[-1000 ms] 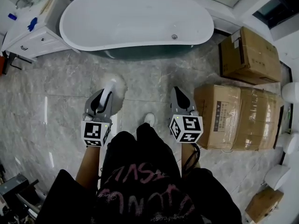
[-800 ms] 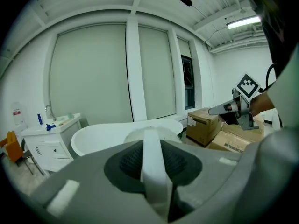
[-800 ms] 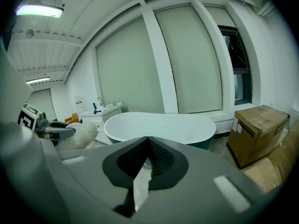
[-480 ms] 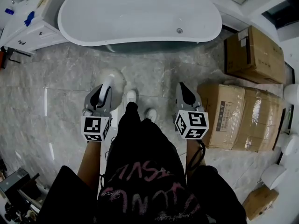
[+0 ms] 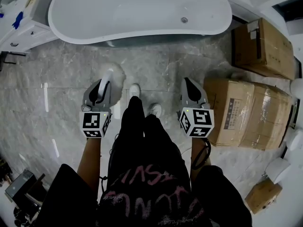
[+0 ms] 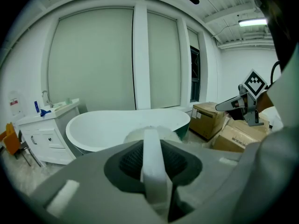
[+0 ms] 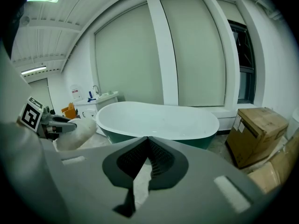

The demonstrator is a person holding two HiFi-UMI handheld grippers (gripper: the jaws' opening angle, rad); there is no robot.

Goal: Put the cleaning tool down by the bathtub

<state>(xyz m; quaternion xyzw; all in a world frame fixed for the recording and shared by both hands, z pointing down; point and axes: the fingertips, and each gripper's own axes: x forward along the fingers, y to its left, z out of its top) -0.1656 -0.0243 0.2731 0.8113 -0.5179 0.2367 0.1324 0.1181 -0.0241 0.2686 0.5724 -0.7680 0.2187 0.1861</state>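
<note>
With the left tool (image 5: 103,86) clamped on the duster (image 5: 116,74) handle and the right tool (image 5: 188,85) closed empty, letting go this high could bounce it away from the bathtub (image 5: 142,34).

The light is soft, cool and even, from ceiling lamps (image 6: 252,21) in the upper corners of both gripper views, with pale glare streaks on the floor (image 5: 46,103) at the head view's left, strong fisheye bending, dark corners, and the left gripper (image 6: 150,148) blurred up close.
</note>
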